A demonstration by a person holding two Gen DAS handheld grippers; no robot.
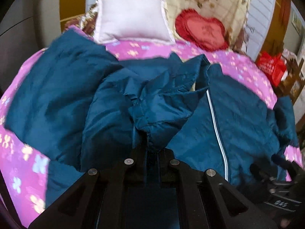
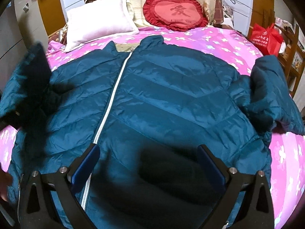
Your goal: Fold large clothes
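In the left wrist view, we saw our left gripper (image 1: 152, 148) at the bottom middle of the frame, with its two black fingers pressed together on a bunched bit of the blue puffy jacket (image 1: 238, 118). It looked like the cuff end of a sleeve (image 1: 144, 106), and it was lifted up over the middle of the jacket. The jacket filled the middle of the frame and lay on a pink bedsheet (image 1: 22, 164) with little flowers. A white zipper (image 1: 215, 114) ran down the right part of the jacket. At the top we saw a white pillow (image 1: 131, 19) and, to its right, a red heart cushion (image 1: 202, 30). A red bag (image 1: 270, 66) sat at the right edge. In the right wrist view, our right gripper (image 2: 148, 164) was at the bottom of the frame with its blue-padded fingers (image 2: 85, 164) spread wide apart, and nothing was between them. It hung over the lower front of the jacket (image 2: 171, 87), which lay flat and zipped across the middle of the frame. The zipper (image 2: 112, 99) ran from the collar down toward the lower left. One sleeve (image 2: 272, 91) was folded up at the right edge. A dark, blurry shape at the left edge was hard to make out. The white pillow (image 2: 99, 24), the red heart cushion (image 2: 175, 11) and the red bag (image 2: 265, 36) sat along the top.
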